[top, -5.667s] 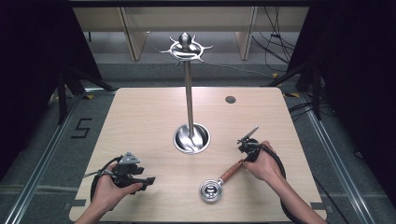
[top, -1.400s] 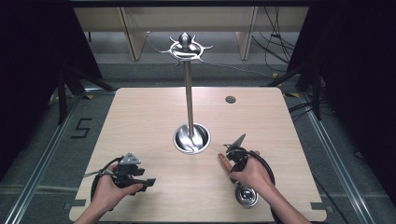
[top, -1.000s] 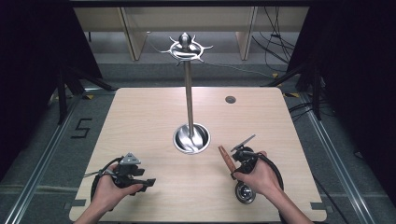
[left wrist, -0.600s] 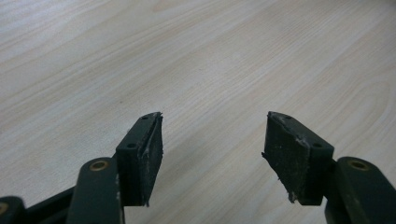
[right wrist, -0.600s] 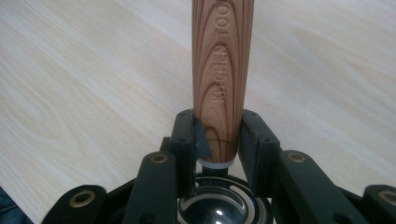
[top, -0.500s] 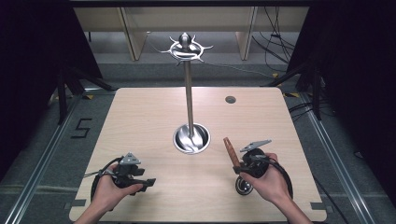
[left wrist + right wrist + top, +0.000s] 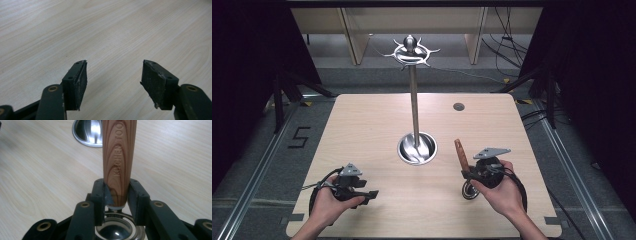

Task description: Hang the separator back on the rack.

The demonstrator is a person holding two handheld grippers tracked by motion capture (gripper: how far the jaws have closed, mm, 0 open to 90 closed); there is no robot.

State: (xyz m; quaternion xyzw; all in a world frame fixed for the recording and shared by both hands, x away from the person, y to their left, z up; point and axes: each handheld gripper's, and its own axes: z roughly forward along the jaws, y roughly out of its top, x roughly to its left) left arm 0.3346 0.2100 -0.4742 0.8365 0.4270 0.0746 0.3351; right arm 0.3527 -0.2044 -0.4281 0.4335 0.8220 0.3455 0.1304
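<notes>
The tall steel stand (image 7: 414, 102) rises from its round base (image 7: 417, 148) mid-surface (image 7: 362, 130), blocking any straight sweep across. Left of the stand lies bare wood; right of it the upright wooden-handled utensil (image 7: 460, 154) narrows the passage beside the base.

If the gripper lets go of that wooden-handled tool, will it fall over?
Probably. The tool stands nearly upright with its handle up and its round metal head down, so it looks bottom-heavy yet tippy. The smooth, rounded handle may slip a little between the right gripper's pads. It looks stiff, not bendy.
</notes>
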